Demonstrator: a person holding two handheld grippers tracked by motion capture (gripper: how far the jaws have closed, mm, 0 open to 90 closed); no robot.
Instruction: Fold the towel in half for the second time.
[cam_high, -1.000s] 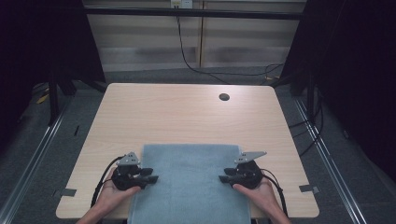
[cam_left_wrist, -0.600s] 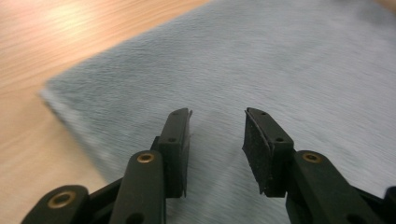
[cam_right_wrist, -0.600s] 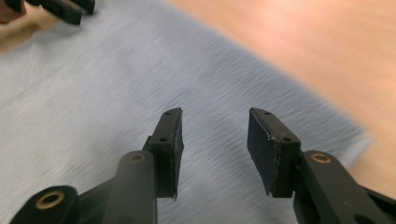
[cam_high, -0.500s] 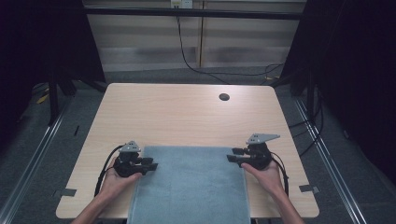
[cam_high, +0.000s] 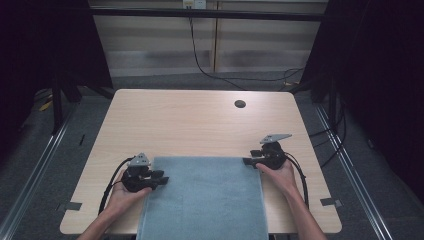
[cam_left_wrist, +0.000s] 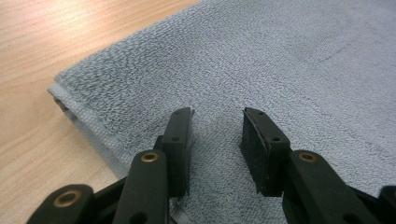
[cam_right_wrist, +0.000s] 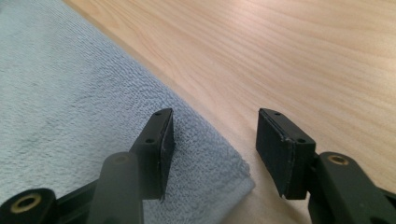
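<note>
Where the towel (cam_high: 202, 197) runs off-frame below, both tongs (cam_left_wrist: 215, 135) (cam_right_wrist: 212, 140) agape, empty.

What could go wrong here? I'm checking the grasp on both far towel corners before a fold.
The right gripper straddles the towel corner's edge, open, so it might catch only a sliver and slip. The left gripper sits further inside over layered cloth; it may pinch one layer, folding unevenly.
</note>
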